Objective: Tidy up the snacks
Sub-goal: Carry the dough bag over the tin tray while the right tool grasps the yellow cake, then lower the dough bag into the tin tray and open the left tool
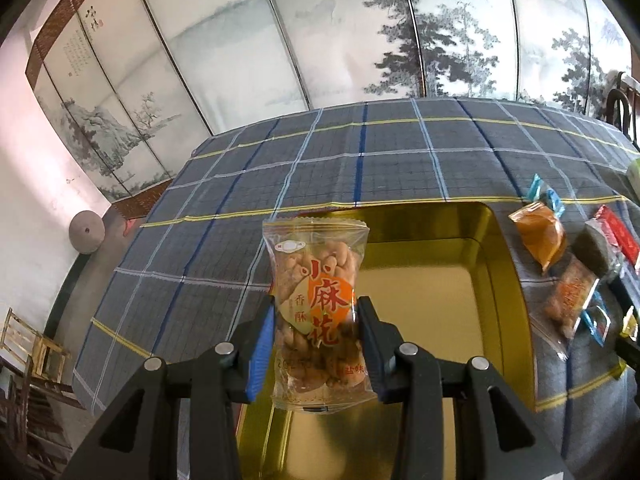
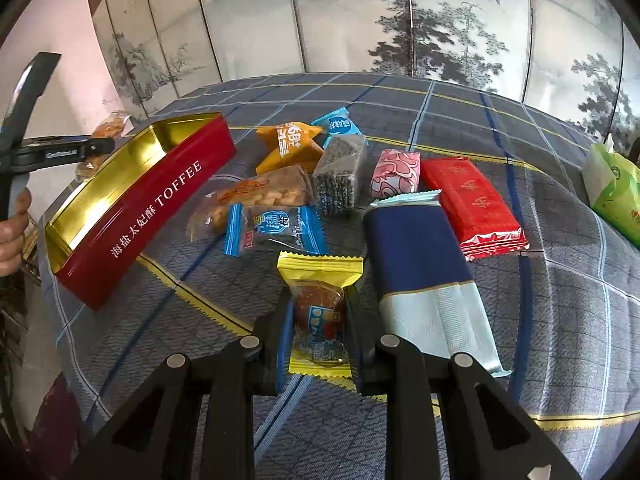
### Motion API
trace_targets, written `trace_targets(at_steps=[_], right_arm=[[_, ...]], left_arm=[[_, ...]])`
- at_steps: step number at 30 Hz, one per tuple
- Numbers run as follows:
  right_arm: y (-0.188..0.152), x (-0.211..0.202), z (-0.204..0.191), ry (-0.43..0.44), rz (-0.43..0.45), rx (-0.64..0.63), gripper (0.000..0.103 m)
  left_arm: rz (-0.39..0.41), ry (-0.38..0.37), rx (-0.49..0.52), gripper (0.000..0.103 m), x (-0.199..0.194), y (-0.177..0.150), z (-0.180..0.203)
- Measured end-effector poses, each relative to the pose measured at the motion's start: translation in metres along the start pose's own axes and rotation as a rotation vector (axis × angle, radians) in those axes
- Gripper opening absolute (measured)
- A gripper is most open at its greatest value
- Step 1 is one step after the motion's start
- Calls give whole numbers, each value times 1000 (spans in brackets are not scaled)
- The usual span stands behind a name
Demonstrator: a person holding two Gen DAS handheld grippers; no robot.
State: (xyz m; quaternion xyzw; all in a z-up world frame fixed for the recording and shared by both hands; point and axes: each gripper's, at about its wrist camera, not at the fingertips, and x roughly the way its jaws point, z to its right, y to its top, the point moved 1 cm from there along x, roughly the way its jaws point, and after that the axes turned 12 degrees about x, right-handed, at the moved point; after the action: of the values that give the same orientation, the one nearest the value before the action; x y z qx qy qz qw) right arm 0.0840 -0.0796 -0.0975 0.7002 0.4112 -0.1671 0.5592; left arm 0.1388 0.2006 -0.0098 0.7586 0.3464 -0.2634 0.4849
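Twist snack packet (image 1: 316, 312): clear wrapper with orange and red print, held upright above the tin's gold inside.
Left gripper (image 1: 316, 320): jaws closed onto the packet's two sides, pads pressing the wrapper.
Toffee tin (image 2: 160, 200): red outside, gold inside, lid off, on the checked tablecloth (image 2: 400, 96), left of the loose snacks.
Yellow cake packet (image 2: 320, 308): lying on the cloth, clamped between the right gripper's pads.
Right gripper (image 2: 318, 328): jaws drawn in tight on the yellow packet.
Loose snacks: blue candy wrapper (image 2: 276, 230), orange packet (image 2: 290, 146), dark sesame bar (image 2: 340, 176), pink-patterned packet (image 2: 396, 172), red packet (image 2: 476, 208), navy and pale blue pack (image 2: 424, 276).
Green bag (image 2: 614, 188): at the table's right edge.
Backdrop: painted folding screen (image 1: 360, 32).
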Motion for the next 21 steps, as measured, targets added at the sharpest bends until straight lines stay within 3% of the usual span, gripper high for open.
trace_targets(at_steps=[12, 21], right_arm=[[0, 0, -1, 1, -1, 0, 22], [0, 0, -1, 0, -1, -1, 22]], left_arm=[[-62, -20, 5, 41, 37, 10, -2], [-69, -11, 10, 41, 44, 14, -2]])
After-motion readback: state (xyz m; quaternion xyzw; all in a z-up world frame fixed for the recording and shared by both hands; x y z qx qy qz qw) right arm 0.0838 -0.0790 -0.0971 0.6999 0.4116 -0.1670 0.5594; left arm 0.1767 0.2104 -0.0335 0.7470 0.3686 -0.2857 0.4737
